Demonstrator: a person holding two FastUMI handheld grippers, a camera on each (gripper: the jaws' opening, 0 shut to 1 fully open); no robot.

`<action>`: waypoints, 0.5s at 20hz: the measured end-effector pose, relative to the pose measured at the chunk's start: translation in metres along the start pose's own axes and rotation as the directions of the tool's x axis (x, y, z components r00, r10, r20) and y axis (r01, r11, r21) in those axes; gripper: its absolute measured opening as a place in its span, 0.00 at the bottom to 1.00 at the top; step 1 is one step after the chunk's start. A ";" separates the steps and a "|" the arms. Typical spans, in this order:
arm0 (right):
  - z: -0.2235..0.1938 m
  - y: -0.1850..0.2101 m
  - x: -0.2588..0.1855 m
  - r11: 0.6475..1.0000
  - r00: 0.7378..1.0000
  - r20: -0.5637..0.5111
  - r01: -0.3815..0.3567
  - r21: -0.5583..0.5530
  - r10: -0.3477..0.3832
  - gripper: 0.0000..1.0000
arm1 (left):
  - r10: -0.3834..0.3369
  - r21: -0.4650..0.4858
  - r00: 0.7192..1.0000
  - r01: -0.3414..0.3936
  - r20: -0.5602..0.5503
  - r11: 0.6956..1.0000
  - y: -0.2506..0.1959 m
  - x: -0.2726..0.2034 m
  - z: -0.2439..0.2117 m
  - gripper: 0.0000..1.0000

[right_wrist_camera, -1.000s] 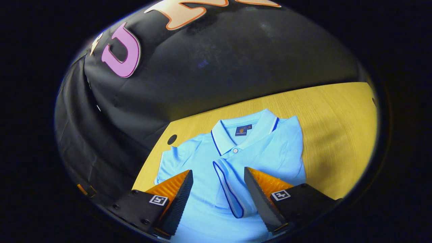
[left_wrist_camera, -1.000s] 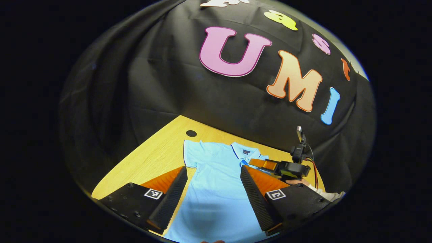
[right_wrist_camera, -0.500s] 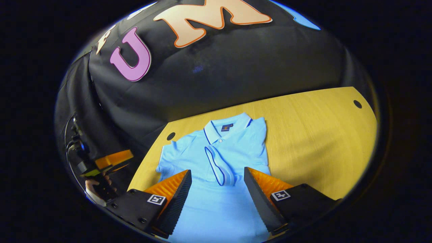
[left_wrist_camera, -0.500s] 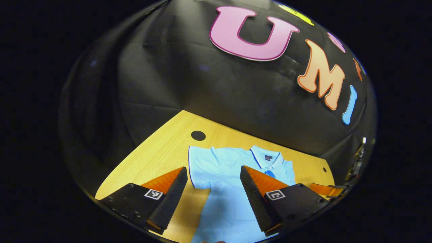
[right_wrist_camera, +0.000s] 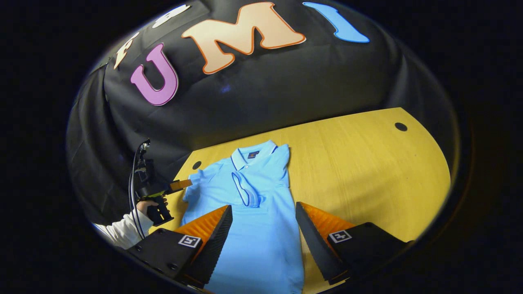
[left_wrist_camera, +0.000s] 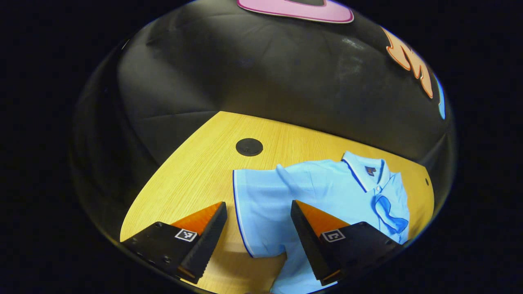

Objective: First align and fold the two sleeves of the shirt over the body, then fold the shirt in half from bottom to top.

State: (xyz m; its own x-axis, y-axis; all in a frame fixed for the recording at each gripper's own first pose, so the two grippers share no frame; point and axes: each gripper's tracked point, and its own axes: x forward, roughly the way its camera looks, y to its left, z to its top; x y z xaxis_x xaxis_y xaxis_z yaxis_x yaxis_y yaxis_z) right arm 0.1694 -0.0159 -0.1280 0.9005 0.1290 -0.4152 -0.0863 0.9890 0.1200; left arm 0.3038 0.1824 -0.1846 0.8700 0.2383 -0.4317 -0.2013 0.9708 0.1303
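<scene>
A light blue polo shirt [right_wrist_camera: 249, 212] with dark blue trim lies flat on the yellow wooden table [right_wrist_camera: 367, 163], collar toward the booth wall. One sleeve [right_wrist_camera: 244, 190] is folded over the chest. The other sleeve [left_wrist_camera: 261, 204] lies spread out flat. My left gripper [left_wrist_camera: 255, 230] hovers open over that spread sleeve, its dark-trimmed cuff edge between the fingers. My right gripper [right_wrist_camera: 263, 234] stands open above the shirt's lower body. In the right gripper view the left gripper [right_wrist_camera: 173, 187] appears at the shirt's left side, held by a hand [right_wrist_camera: 145, 206].
A black round cable hole [left_wrist_camera: 249, 147] sits in the table just beyond the spread sleeve. Another hole [right_wrist_camera: 401, 126] lies at the far right of the table. The table's bare right half stretches beside the shirt. A white sleeve [right_wrist_camera: 120, 230] of the person is at the left.
My left gripper has swung left, from over the shirt's body to over the spread sleeve. My right gripper has pulled back from the collar area toward the lower body. Both stayed open.
</scene>
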 end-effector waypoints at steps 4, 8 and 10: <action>0.012 -0.014 -0.009 0.998 0.999 0.027 0.023 0.057 -0.024 0.97 | 0.016 0.059 1.000 -0.015 -0.015 0.998 0.000 0.010 -0.003 0.93; 0.015 -0.018 -0.011 0.997 0.999 0.041 0.031 0.065 -0.034 0.97 | 0.024 0.059 1.000 -0.023 -0.013 0.998 -0.001 0.011 -0.004 0.89; 0.014 -0.017 -0.011 0.997 0.999 0.035 0.025 0.068 -0.027 0.97 | 0.020 0.042 1.000 -0.019 -0.005 0.999 -0.004 0.010 -0.003 0.66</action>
State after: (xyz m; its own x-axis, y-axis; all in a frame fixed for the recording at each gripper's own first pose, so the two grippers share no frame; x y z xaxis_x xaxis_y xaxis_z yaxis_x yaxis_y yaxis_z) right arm 0.1663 -0.0347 -0.1131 0.9170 0.0997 -0.3863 -0.0352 0.9847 0.1704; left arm 0.3124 0.1807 -0.1920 0.8637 0.2575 -0.4333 -0.1991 0.9640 0.1761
